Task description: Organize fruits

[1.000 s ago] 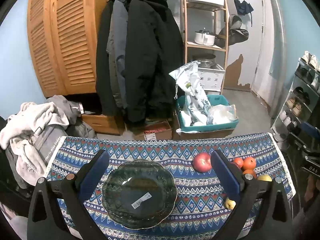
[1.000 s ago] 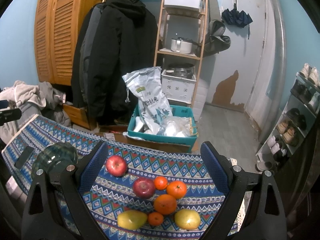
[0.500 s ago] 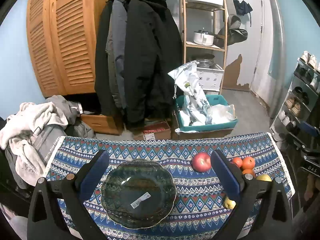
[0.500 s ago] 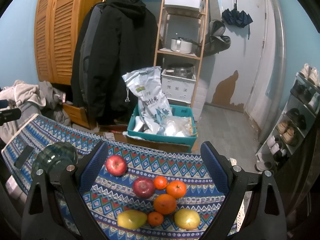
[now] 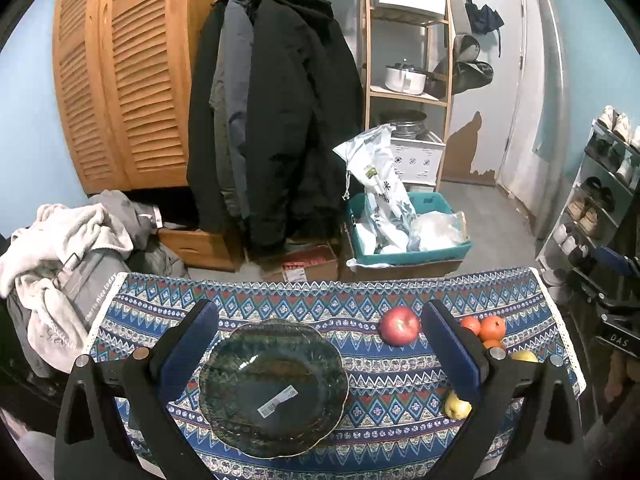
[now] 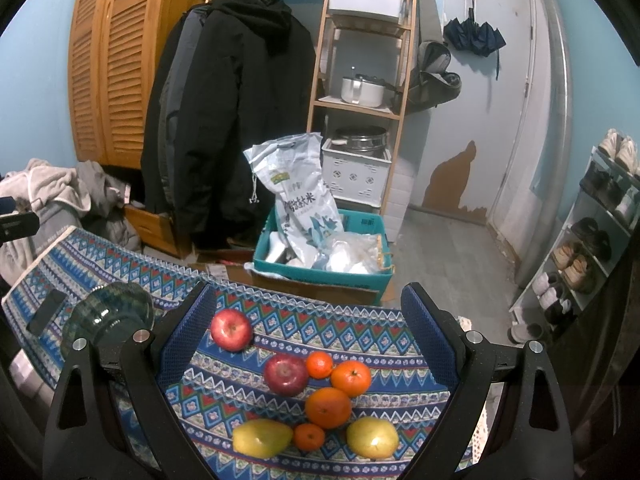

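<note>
Left gripper [image 5: 318,354], lower centre of the left wrist view: jaws spread wide, holding nothing, its blue textured pads framing a dark green glass plate [image 5: 273,388] with a scalloped rim and a white barcode sticker [image 5: 278,401]. Its right finger hides part of the fruit group at lower right; only 1 red apple [image 5: 399,325] shows whole there.

Right gripper [image 6: 308,344], lower centre of the right wrist view: jaws likewise wide and empty, above the fruit. Between the fingers lie 8 pieces: that same red apple [image 6: 231,329] apart at upper left, a darker apple [image 6: 285,374], 2 larger oranges [image 6: 351,378] [image 6: 328,407], 2 small mandarins [image 6: 319,364] [image 6: 309,436], and 2 smooth yellow-green fruits [image 6: 262,437] [image 6: 372,437] whose kind is hard to tell. The plate appears only as a distorted edge at the left margin, partly behind the left finger.

All rest on a woven tablecloth [image 5: 360,404] with blue geometric bands. Beyond, upper frame: black coats [image 6: 224,112], a louvred wooden wardrobe [image 6: 108,64], and a teal crate [image 6: 320,272] holding a white rice bag [image 6: 298,196].
</note>
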Tool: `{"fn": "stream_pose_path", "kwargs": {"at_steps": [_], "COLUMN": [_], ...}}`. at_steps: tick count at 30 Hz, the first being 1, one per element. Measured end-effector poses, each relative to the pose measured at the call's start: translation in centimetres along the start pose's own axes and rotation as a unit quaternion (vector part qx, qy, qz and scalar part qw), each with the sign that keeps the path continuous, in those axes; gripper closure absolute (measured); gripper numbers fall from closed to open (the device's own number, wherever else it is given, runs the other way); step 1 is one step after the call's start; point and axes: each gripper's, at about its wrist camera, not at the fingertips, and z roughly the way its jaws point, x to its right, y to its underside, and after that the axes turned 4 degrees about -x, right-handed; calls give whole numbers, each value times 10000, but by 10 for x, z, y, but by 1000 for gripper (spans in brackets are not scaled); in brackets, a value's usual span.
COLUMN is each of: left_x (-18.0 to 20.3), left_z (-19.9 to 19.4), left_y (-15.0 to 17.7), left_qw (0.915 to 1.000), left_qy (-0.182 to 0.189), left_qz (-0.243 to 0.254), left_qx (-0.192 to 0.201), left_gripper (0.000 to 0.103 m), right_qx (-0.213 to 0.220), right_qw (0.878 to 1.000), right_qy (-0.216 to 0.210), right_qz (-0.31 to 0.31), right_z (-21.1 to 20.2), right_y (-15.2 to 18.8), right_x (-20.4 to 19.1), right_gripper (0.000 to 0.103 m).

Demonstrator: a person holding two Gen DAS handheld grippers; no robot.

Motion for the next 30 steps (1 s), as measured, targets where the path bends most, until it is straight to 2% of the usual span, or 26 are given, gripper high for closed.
{"fn": "stream_pose_path", "kwargs": {"at_steps": [30], "left_x": [1], "left_z": [3], "left_y": [2], "left_qw": [10000], "left_qy": [25], "left_qz": [10], "left_qx": [-74], "left_gripper": [1], "right_qx": [14], "right_qw": [9999], "right_qy": [43], "right_qz": [-124], "right_z": [-2], "right_y": [0], "right_x": [3], "right_gripper": [11]}}
